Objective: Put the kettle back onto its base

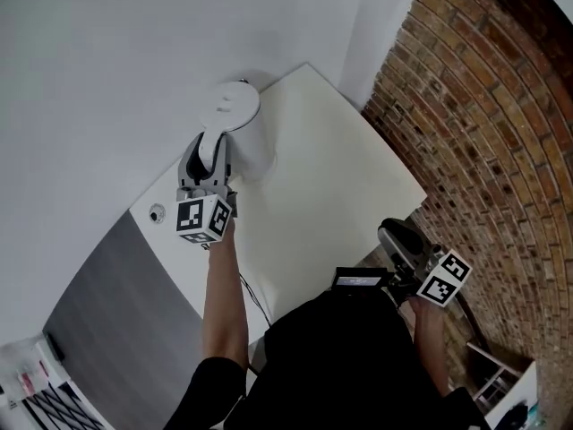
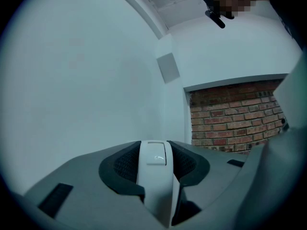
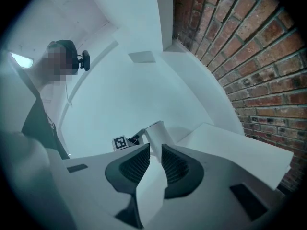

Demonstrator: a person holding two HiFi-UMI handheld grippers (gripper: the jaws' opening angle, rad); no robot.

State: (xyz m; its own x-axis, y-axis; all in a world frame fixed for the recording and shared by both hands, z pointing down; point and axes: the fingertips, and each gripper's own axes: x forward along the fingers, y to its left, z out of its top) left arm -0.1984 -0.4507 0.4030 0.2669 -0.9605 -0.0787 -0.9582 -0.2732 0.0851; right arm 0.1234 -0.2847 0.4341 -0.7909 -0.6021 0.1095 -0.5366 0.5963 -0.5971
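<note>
The kettle (image 1: 242, 124) stands up straight on the white table (image 1: 340, 177). It is by the edge that runs along the wall, closer to the far corner. Its long side goes up and down.

The left gripper (image 1: 211, 155) is the one at the kettle, and it reaches in level from the side. Its dark pads are squeezed onto the white handle (image 2: 156, 176), so it is holding the kettle. The kettle's body is right in front of this gripper, on the far side of the handle.

The right gripper (image 1: 398, 240) is well away, off the table's near right corner and close to the person's body. Its jaws are a little apart and hold nothing. From there, the kettle (image 3: 156, 131) is far off, straight ahead.

I cannot see the base. I cannot tell if it is under the kettle.
</note>
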